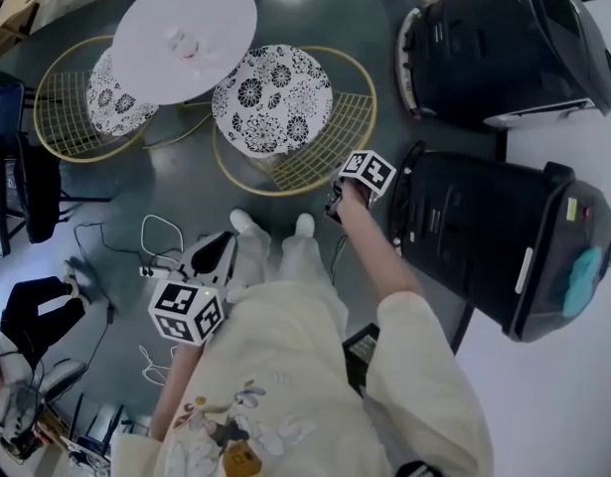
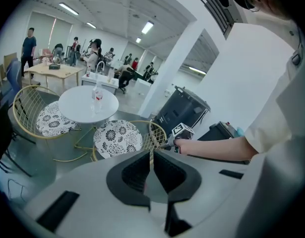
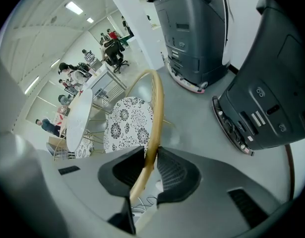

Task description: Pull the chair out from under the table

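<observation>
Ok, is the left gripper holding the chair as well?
No, the left gripper has its jaws together on nothing, well short of the chair; only the right gripper clamps its gold rim.

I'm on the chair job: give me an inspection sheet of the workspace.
Surface: dark grey floor.
Job's things: chair close against the round white table; second chair at the table's left.
Clutter: bottle on the table.
Grippers: right hand-held gripper shut on the chair's gold back rim; left hand-held gripper shut, empty.
Cables: white loops on the floor.
Surroundings: two large black machines at right; people at distant desks.
</observation>
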{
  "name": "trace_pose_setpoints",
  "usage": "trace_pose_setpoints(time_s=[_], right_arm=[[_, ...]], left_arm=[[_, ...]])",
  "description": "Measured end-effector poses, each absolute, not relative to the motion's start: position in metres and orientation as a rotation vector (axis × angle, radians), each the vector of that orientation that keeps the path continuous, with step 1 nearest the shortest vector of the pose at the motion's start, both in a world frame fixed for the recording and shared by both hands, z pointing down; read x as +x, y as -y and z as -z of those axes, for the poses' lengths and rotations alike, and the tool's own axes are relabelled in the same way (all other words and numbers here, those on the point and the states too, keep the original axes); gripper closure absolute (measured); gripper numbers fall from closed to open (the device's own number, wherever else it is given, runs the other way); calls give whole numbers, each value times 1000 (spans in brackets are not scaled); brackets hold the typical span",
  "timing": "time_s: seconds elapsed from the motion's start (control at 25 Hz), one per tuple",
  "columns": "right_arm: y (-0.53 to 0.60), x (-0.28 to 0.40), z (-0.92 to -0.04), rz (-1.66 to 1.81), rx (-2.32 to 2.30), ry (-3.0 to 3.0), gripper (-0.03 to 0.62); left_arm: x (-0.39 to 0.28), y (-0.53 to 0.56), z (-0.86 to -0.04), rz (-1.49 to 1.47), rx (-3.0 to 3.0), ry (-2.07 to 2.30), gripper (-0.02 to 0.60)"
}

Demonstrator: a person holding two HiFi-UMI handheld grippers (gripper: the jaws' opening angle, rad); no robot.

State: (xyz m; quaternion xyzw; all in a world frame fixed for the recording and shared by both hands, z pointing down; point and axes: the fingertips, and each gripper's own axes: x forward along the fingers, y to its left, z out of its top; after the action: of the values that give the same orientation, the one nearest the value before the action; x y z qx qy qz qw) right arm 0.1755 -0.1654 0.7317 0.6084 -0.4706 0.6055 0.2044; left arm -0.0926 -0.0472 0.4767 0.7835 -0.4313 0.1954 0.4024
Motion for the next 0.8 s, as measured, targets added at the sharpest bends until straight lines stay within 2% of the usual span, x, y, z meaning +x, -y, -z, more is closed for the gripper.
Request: trace_pose_setpoints(time_s=[0.8], right_arm=[[101, 259, -724, -1709, 1680, 1335, 520]], left_arm=[[26, 14, -468, -548, 2068, 1010, 551]])
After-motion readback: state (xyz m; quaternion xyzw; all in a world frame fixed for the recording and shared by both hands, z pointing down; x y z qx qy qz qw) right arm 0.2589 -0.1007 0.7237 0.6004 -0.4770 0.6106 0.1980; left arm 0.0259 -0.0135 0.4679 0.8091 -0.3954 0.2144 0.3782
